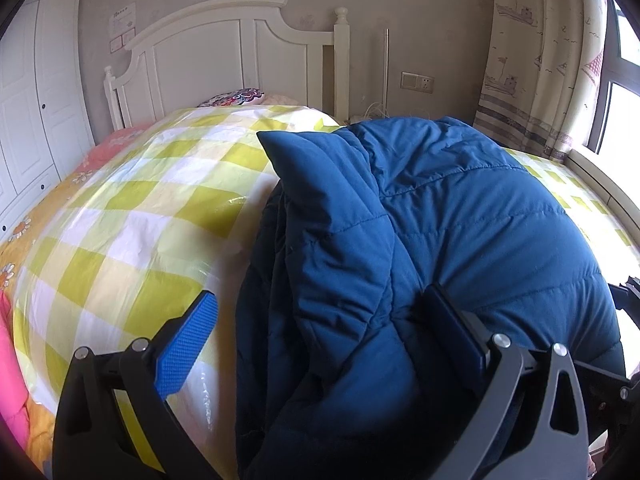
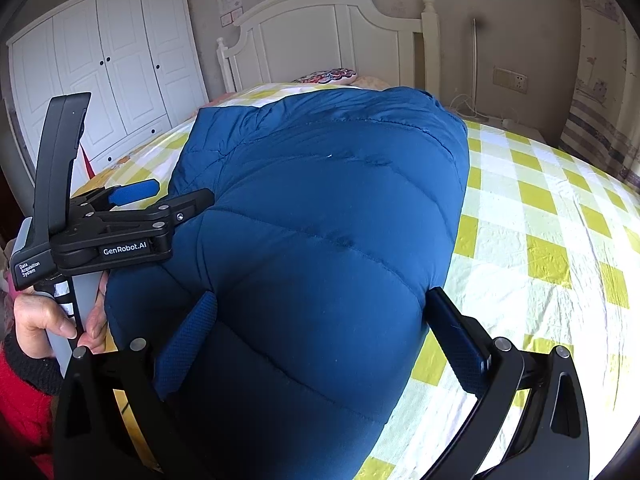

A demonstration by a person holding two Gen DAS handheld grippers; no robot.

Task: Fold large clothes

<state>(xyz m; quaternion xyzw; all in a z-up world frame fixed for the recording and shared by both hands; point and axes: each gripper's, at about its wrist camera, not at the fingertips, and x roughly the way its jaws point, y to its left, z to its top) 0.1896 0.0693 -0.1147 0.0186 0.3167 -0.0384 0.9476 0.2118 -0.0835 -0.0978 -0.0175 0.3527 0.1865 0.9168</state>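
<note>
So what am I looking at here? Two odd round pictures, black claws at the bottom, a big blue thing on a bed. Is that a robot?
No robot: a person holds a hand-held two-finger gripper in each hand. Each gripper carries a wide-angle camera looking along its fingers, hence the round, bent pictures. One picture comes from the left gripper, the other from the right gripper. The right view also shows the left tool from the side, with the person's hand around its handle. On the bed's yellow-and-white checked cover lies a puffy quilted blue jacket, partly folded. Both grippers stand open, fingers either side of the jacket's near edge; neither is clamped on it.
</note>
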